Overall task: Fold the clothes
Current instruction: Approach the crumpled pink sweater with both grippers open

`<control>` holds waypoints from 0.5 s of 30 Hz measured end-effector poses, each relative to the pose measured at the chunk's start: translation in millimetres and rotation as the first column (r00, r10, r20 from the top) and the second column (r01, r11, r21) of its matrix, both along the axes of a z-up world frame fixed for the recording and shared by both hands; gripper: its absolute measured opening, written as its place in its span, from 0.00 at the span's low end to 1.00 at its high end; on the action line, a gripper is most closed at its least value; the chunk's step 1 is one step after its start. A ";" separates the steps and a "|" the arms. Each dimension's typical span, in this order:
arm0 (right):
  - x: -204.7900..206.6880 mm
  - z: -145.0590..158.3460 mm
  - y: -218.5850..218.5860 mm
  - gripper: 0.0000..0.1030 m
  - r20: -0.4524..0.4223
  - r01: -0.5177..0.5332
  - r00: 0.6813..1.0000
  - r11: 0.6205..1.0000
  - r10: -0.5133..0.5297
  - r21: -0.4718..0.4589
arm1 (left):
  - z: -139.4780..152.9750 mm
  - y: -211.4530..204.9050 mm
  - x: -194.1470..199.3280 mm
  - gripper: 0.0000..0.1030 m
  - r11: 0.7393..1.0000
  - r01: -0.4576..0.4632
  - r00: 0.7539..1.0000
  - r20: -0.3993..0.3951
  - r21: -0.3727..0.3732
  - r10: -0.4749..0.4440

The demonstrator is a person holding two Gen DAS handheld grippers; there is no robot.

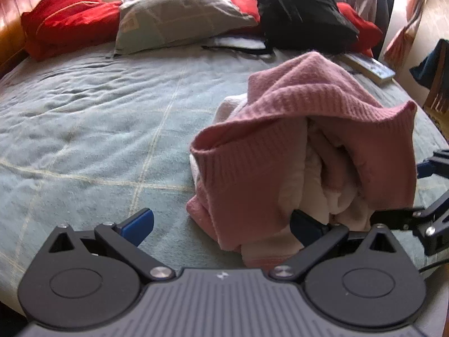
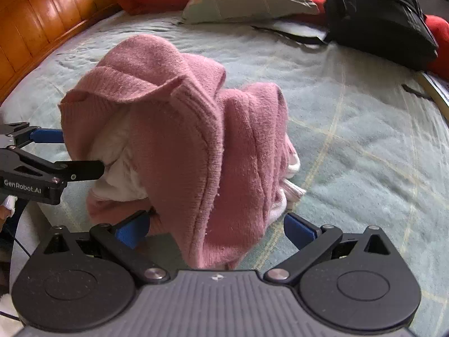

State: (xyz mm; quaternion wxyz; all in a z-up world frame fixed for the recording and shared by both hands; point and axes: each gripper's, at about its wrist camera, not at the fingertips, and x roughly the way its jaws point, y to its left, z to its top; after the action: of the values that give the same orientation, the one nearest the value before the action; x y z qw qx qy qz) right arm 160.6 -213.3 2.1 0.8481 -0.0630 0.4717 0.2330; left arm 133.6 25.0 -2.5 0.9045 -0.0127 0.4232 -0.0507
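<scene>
Pink knit crowds the foreground of both wrist views: the pink sweater (image 2: 179, 140) sits in a tall crumpled heap on the bed (image 1: 84, 118), its pale fleecy lining showing through the opening at the front. Our left claw (image 1: 221, 224) has its blue pads wide apart, one pad clear over the bedspread and the other tucked against the lower edge of the heap; nothing is pinched. Our right claw (image 2: 216, 230) is likewise spread, with a hanging fold of the knit draped down between its fingers but not clamped. We judge the step in hand to be taking hold so the garment can be opened out flat. To do that well, we should each pick a single outer layer at the ribbed hem rather than a bunch of knit and lining together, close firmly, then draw the two grips apart and up so the heap unrolls instead of dragging. The right wrist view shows what the left cannot: the left claw from the side, one finger reaching into the opening against the lining, and the wooden bed frame (image 2: 42, 28). The left wrist view alone shows the right claw's fingers at the heap's far side, and a book (image 1: 373, 68) beyond.
</scene>
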 end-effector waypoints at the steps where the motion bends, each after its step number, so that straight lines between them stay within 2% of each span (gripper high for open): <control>1: -3.3 -3.6 -1.5 1.00 0.024 0.004 1.000 1.000 -0.004 0.000 | -2.7 -1.3 -4.9 0.99 1.000 0.002 1.000 0.029 0.003 -0.002; 5: -33.7 -19.4 -3.6 1.00 0.102 0.054 0.993 0.998 -0.056 0.021 | -12.8 -13.5 -30.1 0.99 0.999 0.035 0.991 0.131 0.039 -0.040; 8: -60.9 -16.5 1.6 1.00 0.116 0.108 0.988 0.994 -0.106 -0.012 | -11.5 -25.9 -43.6 0.99 0.998 0.028 0.994 0.102 0.059 -0.034; 9: -71.5 -11.5 1.3 1.00 0.121 0.095 0.988 0.995 -0.095 0.003 | -9.2 -29.3 -49.2 0.99 0.997 0.039 0.994 0.099 0.061 -0.045; 11: -92.1 -1.0 -2.4 1.00 0.156 0.086 0.984 0.996 -0.090 0.034 | -3.3 -33.8 -63.2 0.99 0.996 0.063 0.988 0.135 0.065 -0.072; 15: -115.7 9.3 -6.8 1.00 0.181 0.136 0.973 0.989 -0.144 0.059 | 8.6 -37.6 -87.1 0.99 0.997 0.038 0.987 0.154 0.066 -0.048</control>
State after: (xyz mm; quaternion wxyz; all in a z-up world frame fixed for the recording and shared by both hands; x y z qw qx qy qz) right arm 44.9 -220.1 11.4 0.9037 -0.0311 0.3888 0.1766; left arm 46.5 -12.6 6.1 0.9335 0.0286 0.3527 -0.0577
